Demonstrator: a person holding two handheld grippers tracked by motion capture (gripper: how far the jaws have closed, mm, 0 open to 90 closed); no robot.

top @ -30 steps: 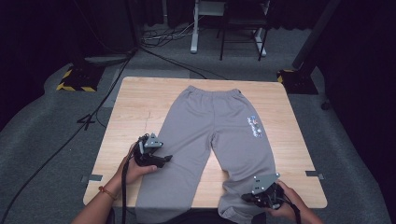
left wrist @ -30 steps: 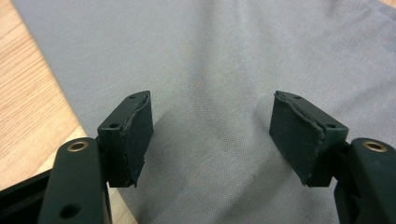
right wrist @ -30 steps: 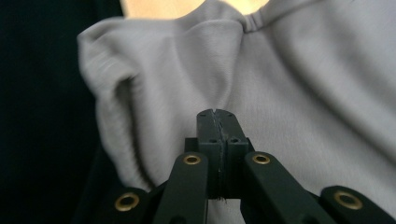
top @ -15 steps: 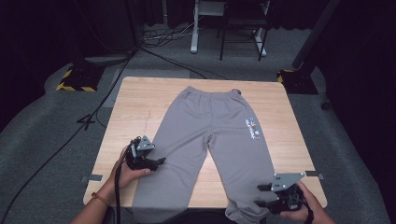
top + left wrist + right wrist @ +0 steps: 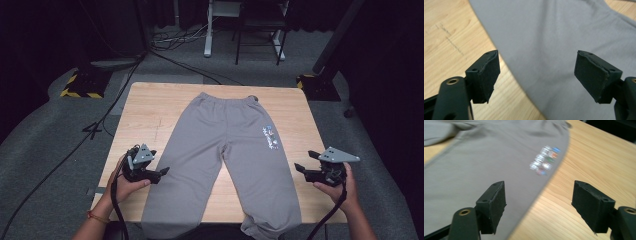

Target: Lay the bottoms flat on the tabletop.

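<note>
A: What's around the rig?
B: Light wooden square table (image 5: 150, 115) on grey carpet floor (image 5: 50, 150). Black cable (image 5: 107, 112) snakes across the carpet, left side.
A: Behind it?
B: White desk leg (image 5: 207, 35), black chair frame (image 5: 260, 35), yellow-black striped base plate (image 5: 80, 89).

I see soft, matt grey cloth sweatpants (image 5: 235, 150) with a small glossy-looking print (image 5: 270, 137), lying on a pale, smooth-grained wooden table (image 5: 150, 110). My grippers' pads (image 5: 487, 75) look like matt black foam.
</note>
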